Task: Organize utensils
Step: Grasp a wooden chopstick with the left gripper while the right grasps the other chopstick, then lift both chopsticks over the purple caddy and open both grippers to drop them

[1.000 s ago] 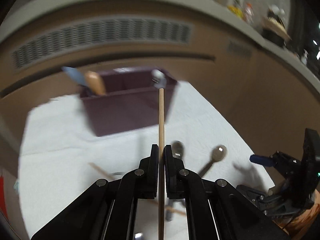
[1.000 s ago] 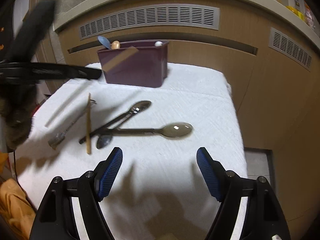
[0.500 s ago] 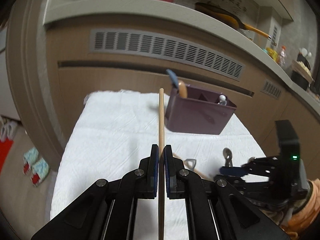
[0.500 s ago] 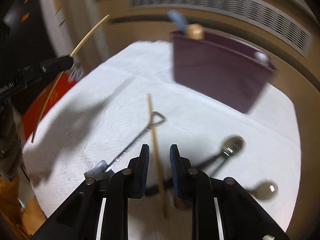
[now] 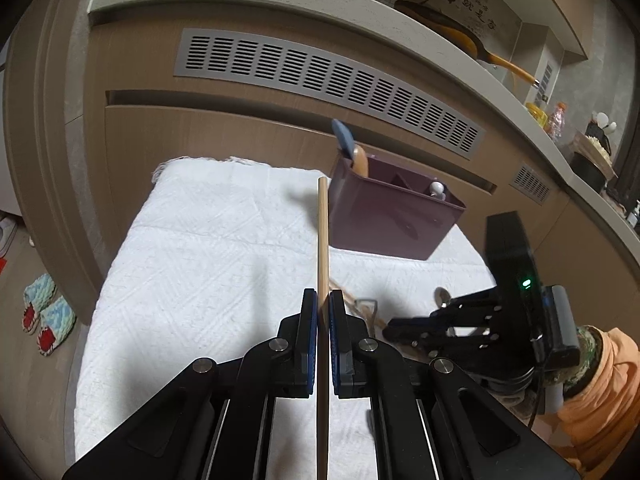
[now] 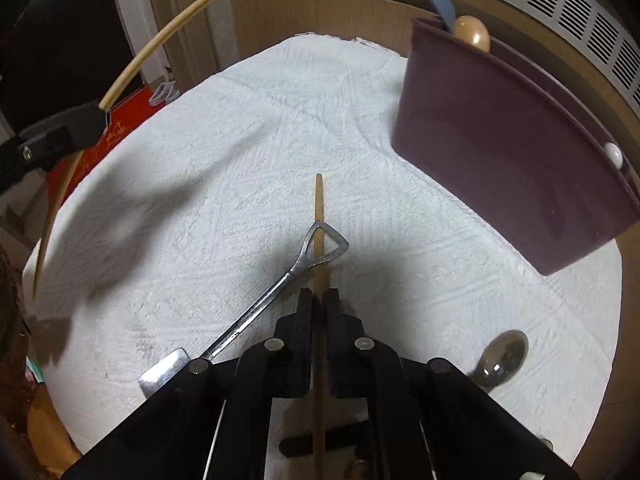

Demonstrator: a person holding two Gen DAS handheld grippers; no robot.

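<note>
Chopsticks, 2 slim round wooden rods: each gripper's fingers clamp 1 [image 5: 322,240] [image 6: 319,216].

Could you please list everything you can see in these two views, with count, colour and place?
Chopsticks: two, pale wood; one held above the cloth, one on the cloth.
Shovel-handled utensil: one, silver, beside the lying chopstick.
Spoon: one, silver, cloth's right.
Utensil box: one, purple, back of cloth, holding several utensils.
Cloth: one, white.
Slippers: pair, blue, floor.
Left tongs: black, shut on a chopstick.
Right tongs: black, shut on the other.
</note>
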